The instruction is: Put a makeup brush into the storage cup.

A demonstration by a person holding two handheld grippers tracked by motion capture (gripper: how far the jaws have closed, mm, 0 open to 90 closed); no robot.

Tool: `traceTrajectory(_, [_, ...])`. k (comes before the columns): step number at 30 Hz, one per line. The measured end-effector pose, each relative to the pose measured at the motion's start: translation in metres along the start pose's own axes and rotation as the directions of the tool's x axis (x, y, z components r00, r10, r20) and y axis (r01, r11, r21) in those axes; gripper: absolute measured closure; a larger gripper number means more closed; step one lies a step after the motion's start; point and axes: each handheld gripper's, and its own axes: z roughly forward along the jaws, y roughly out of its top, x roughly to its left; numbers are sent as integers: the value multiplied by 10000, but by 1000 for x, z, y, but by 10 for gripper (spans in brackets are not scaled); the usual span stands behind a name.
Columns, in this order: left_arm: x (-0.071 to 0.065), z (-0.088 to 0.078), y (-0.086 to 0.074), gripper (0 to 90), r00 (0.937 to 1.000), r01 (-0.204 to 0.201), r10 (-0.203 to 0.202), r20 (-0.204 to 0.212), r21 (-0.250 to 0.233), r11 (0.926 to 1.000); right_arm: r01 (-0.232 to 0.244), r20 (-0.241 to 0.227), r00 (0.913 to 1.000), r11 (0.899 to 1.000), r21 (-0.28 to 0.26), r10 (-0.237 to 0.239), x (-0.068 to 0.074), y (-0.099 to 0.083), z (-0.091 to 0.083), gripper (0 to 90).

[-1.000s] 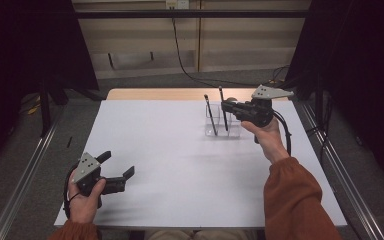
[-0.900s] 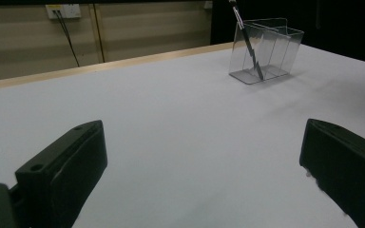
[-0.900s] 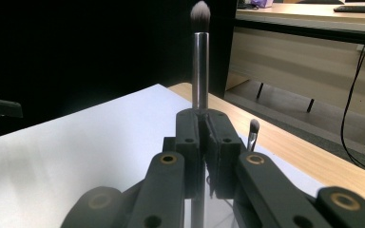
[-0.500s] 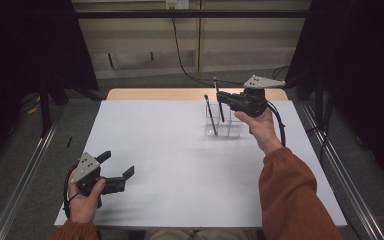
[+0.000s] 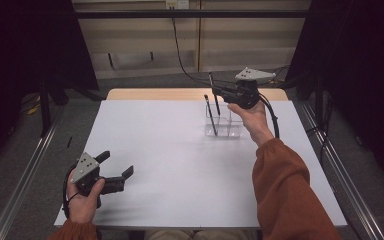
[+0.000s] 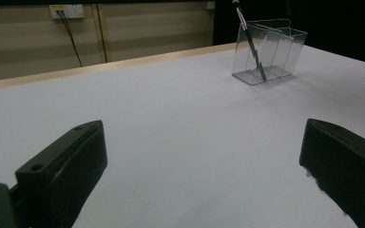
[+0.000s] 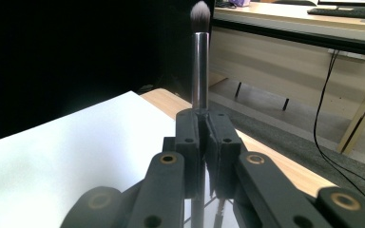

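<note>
Right gripper (image 7: pixel 204 118) clenched on makeup brush (image 7: pixel 200 57), bristles up, upper right of high view, above clear organizer (image 5: pixel 225 122) holding second brush (image 5: pixel 210 116). Left gripper (image 5: pixel 115 172) released, I hold it lower left over white table (image 5: pixel 170 160).

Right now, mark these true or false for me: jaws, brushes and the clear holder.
1. The right gripper is shut on a silver-handled makeup brush. True.
2. The left gripper holds a brush. False: its jaws stand open with nothing between them.
3. One dark brush leans inside the clear plastic holder. True.
4. The holder lies tipped over on the white table. False: it stands upright.
</note>
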Motion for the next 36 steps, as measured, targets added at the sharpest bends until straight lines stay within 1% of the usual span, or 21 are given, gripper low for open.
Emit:
traceTrajectory(5, [0,0,0,21,10000,13,-12,45,-44,10000,-293,220,9993,9996,29,293,-5,-3,6,844])
traceTrajectory(7, [0,0,0,20,10000,28,-28,27,-67,10000,-412,391,9984,9991,78,409,-7,-4,8,843])
traceTrajectory(10, [1,-1,0,20,10000,86,-86,-7,-96,9999,-607,478,9970,9982,-16,607,-10,-6,11,844])
traceTrajectory(17, [1,-1,0,21,10000,51,-51,18,-79,10000,-643,625,9960,9979,3,642,-9,-9,18,843])
traceTrajectory(19, [1,-1,0,20,10000,43,-42,43,-62,10000,-601,593,9964,9982,22,599,-9,-11,19,843])
traceTrajectory(24, [0,-1,0,20,10000,15,-14,58,-96,10000,-517,713,9962,9986,122,507,-7,-14,22,843])
traceTrajectory(25, [0,-1,0,20,10000,46,-45,46,-103,9999,-577,712,9958,9983,125,567,-7,-15,22,843])
traceTrajectory(28, [1,-1,0,20,10000,14,-13,54,-62,10000,-555,715,9960,9984,135,544,-6,-16,25,842])
traceTrajectory(30, [1,0,0,20,10000,35,-35,60,-55,10000,-660,684,9955,9977,121,651,-4,-18,28,842])
traceTrajectory(36, [1,-1,0,20,10000,25,-25,42,-48,10000,-635,588,9963,9977,236,621,0,-24,37,842])
